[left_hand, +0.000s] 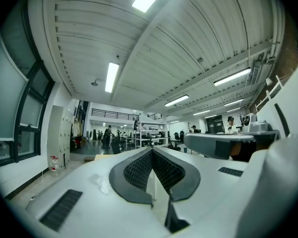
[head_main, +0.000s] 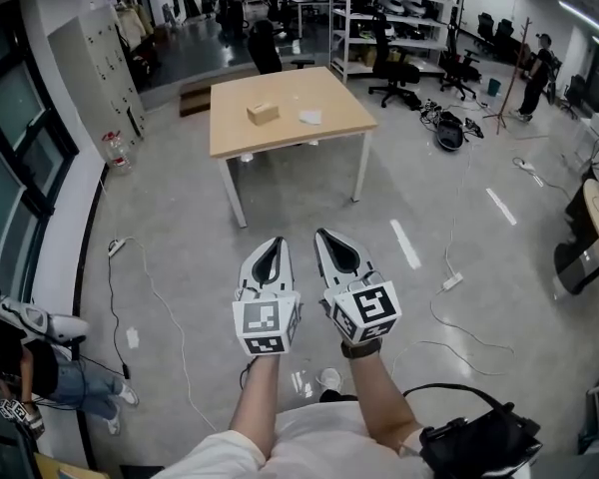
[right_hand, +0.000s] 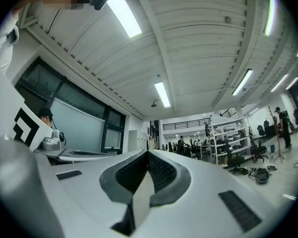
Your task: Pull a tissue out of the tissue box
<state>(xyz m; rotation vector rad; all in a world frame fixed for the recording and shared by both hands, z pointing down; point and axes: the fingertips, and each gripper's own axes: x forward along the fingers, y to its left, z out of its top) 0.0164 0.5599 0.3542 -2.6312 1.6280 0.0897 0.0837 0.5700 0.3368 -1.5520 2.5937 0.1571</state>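
Left tongs [head_main: 271,257] and right tongs [head_main: 337,252] both closed, empty; tissue box [head_main: 263,113] on tabletop [head_main: 329,118] lies well off at 12 o'clock, marginally nearer the left.

Two bare forearms [head_main: 255,407] rise side by side from bottom centre. The left gripper [head_main: 275,242] and right gripper [head_main: 323,235] point up-frame (jaws pressed together, nothing between them).

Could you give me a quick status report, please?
Left claw shut, empty. Right claw shut, empty. Tissue box on table, far ahead, untouched. Cables on floor either side.
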